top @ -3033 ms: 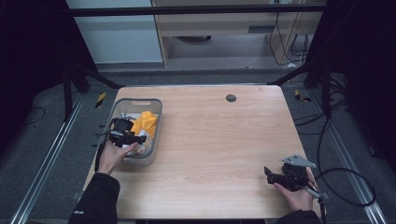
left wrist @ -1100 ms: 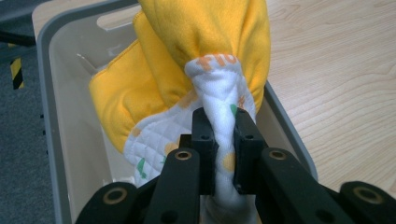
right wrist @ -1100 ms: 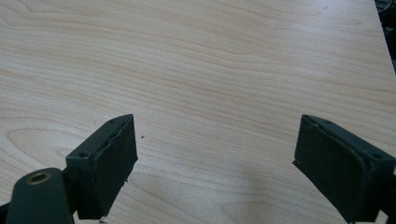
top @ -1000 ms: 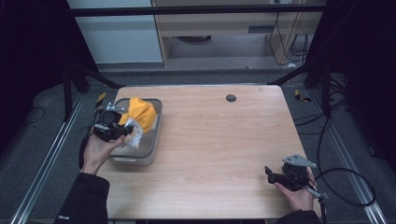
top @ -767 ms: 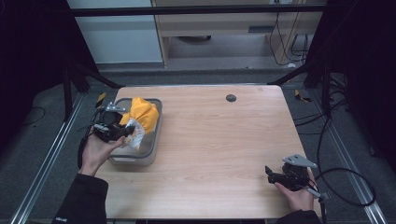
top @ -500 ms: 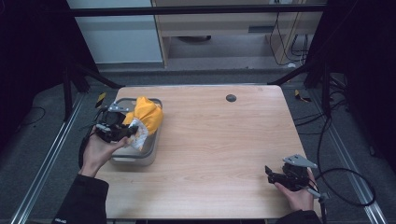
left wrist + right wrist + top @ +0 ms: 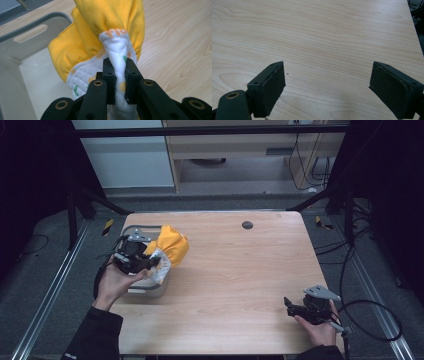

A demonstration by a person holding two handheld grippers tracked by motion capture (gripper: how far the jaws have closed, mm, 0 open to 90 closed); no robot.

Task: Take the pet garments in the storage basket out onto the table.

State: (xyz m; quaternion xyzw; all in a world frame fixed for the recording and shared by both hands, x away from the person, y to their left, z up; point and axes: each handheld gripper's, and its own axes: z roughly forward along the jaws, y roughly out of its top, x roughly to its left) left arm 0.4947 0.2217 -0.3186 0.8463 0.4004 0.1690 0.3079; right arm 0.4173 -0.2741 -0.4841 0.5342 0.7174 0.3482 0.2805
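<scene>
A yellow cloth with a white quilted lining (image 7: 170, 249) (image 7: 110, 32) hangs over the right rim of a grey bin (image 7: 145, 287) (image 7: 30, 32) at the table's left. My left gripper (image 7: 150, 262) (image 7: 119, 67) is shut on a fold of its white lining and holds it lifted above the bin's edge. My right gripper (image 7: 295, 309) (image 7: 327, 85) rests low near the table's front right corner, jaws wide open with only bare wood between them.
The wooden table (image 7: 240, 270) has a small dark round hole (image 7: 247, 225) near its back edge. Black frame posts and cables stand around the table. A cable loop (image 7: 372, 320) lies on the floor at the right.
My left gripper has carried the cloth up and to the right, out of the bin and over its right rim. The right gripper has stayed still.
</scene>
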